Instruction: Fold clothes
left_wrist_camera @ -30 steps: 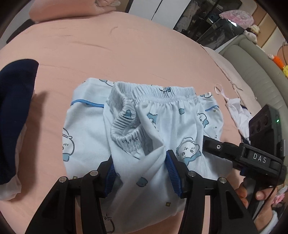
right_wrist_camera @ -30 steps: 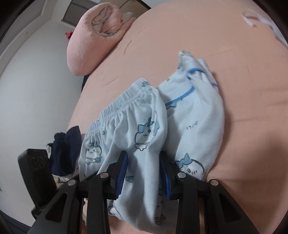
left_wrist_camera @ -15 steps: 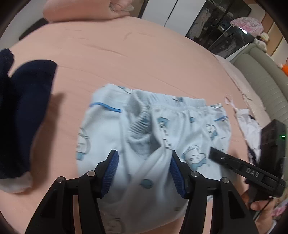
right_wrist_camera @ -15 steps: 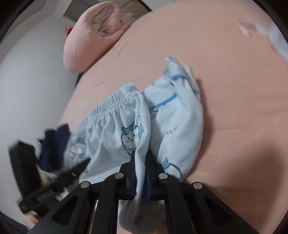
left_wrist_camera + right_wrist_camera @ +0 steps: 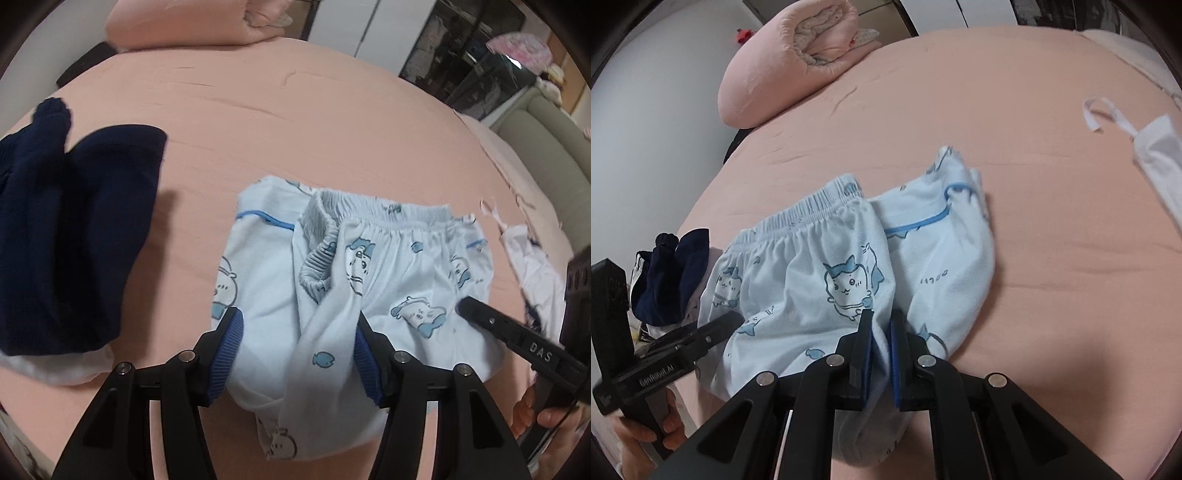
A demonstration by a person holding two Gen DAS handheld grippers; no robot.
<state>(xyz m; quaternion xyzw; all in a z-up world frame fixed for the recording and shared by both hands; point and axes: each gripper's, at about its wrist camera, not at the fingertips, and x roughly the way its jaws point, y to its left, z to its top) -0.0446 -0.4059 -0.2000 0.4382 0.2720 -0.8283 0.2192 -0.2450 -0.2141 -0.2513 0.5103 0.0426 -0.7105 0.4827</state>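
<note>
Both tools higher; navy garment (image 5: 74,229) nearer.

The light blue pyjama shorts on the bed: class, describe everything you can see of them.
The pyjama shorts are soft pale blue cloth printed with cartoon animals and small fish, with a gathered elastic waistband. They lie rumpled on a matching blue-piped garment on the pink bedsheet. The right gripper pinches a fold at their near edge; its jaws have just eased slightly. The left gripper straddles bunched cloth, its pads apart.
</note>
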